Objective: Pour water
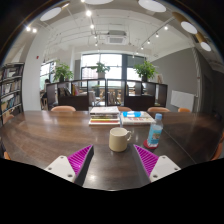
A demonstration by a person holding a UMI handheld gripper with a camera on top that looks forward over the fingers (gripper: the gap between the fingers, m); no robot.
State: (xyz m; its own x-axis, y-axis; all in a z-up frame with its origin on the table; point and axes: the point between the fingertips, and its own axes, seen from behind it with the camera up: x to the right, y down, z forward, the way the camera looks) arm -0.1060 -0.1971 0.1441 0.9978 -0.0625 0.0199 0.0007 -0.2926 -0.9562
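Gripper [113, 160] wide open, holding nothing. White ceramic mug [119, 139] sits on dark wooden table [50, 135] just ahead, approx. centred btwn the fingers. Clear plastic water bottle w/ blue label [155, 131] stands upright, ahead-right of right finger; reach must swing right.

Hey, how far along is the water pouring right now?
Nothing looks done yet. The tool is open and holds nothing. The mug stands on the table just ahead of the fingers, and the bottle stands upright beside it, untouched. I cannot see inside the mug. Left to do: grasp the bottle, tilt it over the mug, pour.
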